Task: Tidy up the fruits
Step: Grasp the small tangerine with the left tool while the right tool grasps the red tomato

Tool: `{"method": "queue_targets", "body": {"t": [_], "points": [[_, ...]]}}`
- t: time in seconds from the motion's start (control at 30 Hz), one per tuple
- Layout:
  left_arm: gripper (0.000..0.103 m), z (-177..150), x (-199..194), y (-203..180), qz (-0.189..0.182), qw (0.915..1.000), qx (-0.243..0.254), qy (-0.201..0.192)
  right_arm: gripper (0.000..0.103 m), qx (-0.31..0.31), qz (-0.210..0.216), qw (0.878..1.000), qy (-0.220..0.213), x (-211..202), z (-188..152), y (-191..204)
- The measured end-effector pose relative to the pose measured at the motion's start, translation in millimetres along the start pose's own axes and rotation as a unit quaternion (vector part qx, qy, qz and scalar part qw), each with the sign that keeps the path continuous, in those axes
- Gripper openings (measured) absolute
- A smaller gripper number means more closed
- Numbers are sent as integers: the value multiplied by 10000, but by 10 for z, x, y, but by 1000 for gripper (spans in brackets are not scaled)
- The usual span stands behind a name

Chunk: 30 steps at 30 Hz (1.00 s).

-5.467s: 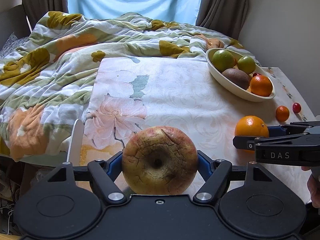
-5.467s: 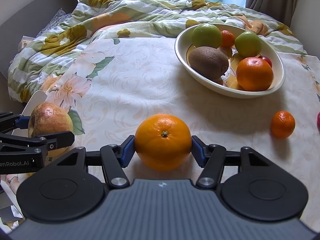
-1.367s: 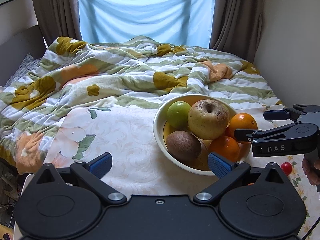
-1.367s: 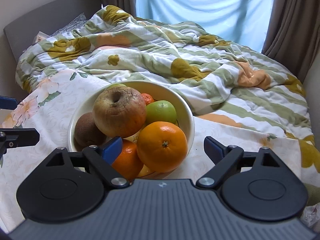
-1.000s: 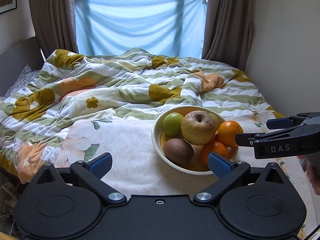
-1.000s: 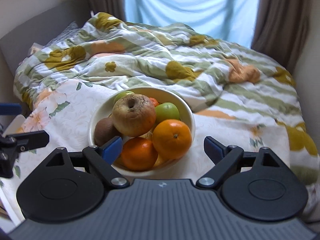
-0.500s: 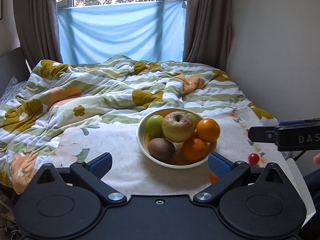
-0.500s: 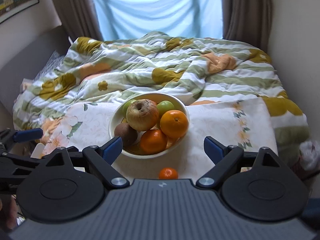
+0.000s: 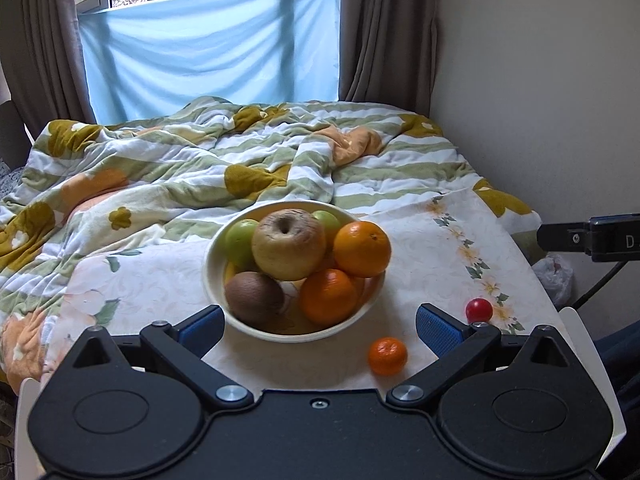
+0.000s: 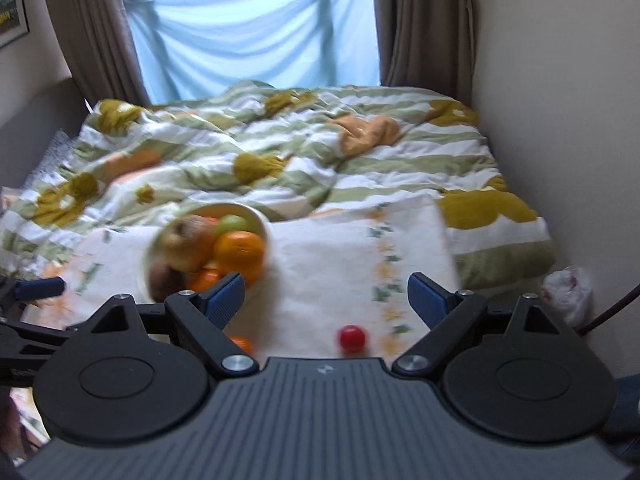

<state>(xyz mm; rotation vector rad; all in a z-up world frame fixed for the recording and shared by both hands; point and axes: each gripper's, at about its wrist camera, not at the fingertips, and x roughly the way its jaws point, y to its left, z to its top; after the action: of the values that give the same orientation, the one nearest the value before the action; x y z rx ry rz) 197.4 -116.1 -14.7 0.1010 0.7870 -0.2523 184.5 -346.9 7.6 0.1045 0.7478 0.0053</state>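
Observation:
A cream bowl (image 9: pixel 212 276) on the floral tablecloth holds a wrinkled apple (image 9: pixel 288 244), two oranges (image 9: pixel 362 248), a kiwi (image 9: pixel 254 296) and green fruits. A small mandarin (image 9: pixel 387 356) and a small red fruit (image 9: pixel 479 309) lie on the cloth in front of the bowl. My left gripper (image 9: pixel 318 328) is open and empty, held back from the bowl. My right gripper (image 10: pixel 326 300) is open and empty, above the red fruit (image 10: pixel 352 338), with the bowl (image 10: pixel 264 224) to its left. The right wrist view is blurred.
The table (image 9: pixel 440 248) stands against a bed with a rumpled flowered quilt (image 9: pixel 180 176). A wall runs along the right. A white plastic bag (image 10: pixel 568 292) lies on the floor by the wall. A curtained window is at the back.
Both grippers released the apple and orange into the bowl earlier and have kept pulling back and up. The right gripper has swung to the right.

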Motion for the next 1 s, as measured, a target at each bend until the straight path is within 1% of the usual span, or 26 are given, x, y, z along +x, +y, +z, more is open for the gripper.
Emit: {"method": "queue_targets", "body": {"t": [0.1,0.3,0.4,0.47,0.5,0.57,0.67,0.8,0.83,1.0], "points": [[103,-25,177,-132,11,9999,-78,149,103,-99,82,9997,190,198,-7,-224],[103,-131,527,-323,75,9987,-178,463,103,-197,420,9973,571,610,-72,-540],[97,-191,666,-392,76,9978,-211,620,103,-190,593,9952,762,803,-91,-623],[90,-238,751,-441,69,9971,-206,726,101,-206,707,9935,874,906,-104,-648],[88,-259,789,-457,65,9967,-211,778,101,-222,759,9926,917,948,-116,-649],[75,-307,853,-486,52,9960,-254,856,101,-258,845,9909,1017,1028,-133,-646],[64,-343,922,-494,51,9950,-362,928,100,-298,969,9884,1132,1123,-158,-641],[50,-373,989,-480,14,9935,-542,1000,95,-361,1100,9853,1257,1213,-192,-639],[42,-381,1001,-475,-24,9932,-586,1009,94,-358,1127,9845,1295,1230,-203,-639],[41,-385,1004,-469,-45,9931,-662,969,83,-363,1249,9802,1492,1337,-253,-630]]}}
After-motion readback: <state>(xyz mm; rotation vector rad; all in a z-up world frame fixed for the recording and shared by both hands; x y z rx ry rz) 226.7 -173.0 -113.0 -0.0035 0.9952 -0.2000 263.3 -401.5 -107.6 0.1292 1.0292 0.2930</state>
